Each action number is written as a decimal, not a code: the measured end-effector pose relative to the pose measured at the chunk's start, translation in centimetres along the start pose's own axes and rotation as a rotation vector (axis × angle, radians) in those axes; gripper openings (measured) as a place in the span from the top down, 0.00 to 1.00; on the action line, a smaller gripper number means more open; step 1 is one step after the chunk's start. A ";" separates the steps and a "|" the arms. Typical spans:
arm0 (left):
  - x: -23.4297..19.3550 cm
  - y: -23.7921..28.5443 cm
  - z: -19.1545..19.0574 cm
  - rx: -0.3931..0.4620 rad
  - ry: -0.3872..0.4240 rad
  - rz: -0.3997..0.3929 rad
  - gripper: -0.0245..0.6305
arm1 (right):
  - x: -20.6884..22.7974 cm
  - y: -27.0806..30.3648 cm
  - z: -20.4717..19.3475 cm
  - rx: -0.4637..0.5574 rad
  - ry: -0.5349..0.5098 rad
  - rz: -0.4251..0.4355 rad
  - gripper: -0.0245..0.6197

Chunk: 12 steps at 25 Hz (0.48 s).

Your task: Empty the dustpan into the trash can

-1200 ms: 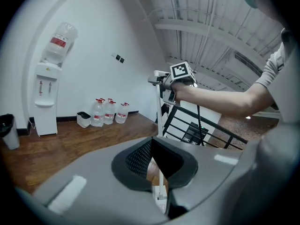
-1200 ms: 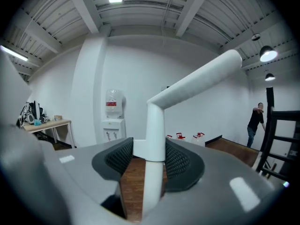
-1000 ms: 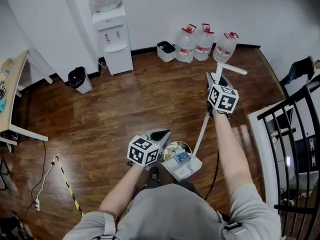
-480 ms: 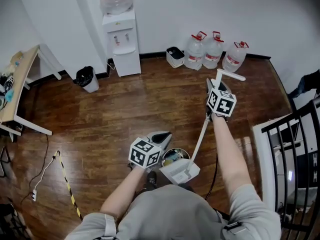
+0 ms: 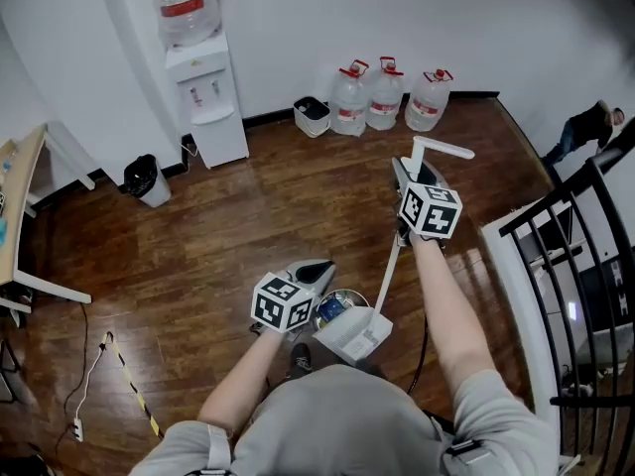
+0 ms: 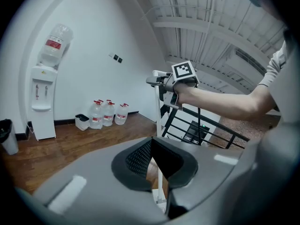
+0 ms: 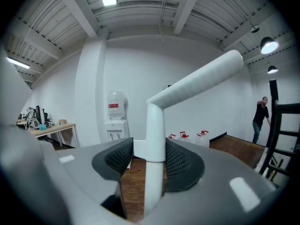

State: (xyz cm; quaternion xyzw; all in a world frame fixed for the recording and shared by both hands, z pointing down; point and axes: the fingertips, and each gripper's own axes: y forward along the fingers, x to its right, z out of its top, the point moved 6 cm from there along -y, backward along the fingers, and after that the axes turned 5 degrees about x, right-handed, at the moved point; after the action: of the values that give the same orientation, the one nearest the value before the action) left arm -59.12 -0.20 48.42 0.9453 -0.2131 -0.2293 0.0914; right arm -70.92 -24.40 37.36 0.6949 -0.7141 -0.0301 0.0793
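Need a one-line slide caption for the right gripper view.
Right gripper clamped on the dustpan's white handle, water dispenser beyond.

Right gripper high ahead, jaws clamping dustpan handle; left gripper low, jaws together.

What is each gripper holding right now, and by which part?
The right gripper clamps the dustpan's white handle just below its bent top. The left gripper holds nothing.

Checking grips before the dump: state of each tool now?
Left tool: closed, empty.
Right tool: closed on the dustpan handle.
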 end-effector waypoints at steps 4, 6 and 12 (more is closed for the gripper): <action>1.0 -0.1 -0.5 -0.025 0.026 -0.087 0.96 | -0.7 -4.2 0.9 0.042 -0.006 0.009 0.67; 1.5 0.0 -0.8 -0.040 0.039 -0.122 0.96 | -0.7 -6.5 1.3 0.061 -0.005 0.008 0.67; 4.8 1.1 -1.5 -0.076 0.095 -0.216 0.96 | 0.6 -14.4 1.6 0.123 0.010 0.013 0.67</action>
State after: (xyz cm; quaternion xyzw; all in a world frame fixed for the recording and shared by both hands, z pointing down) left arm -55.00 -3.20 48.12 0.9684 -0.0967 -0.2007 0.1119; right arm -56.95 -25.57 33.57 0.6940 -0.7187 0.0179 0.0402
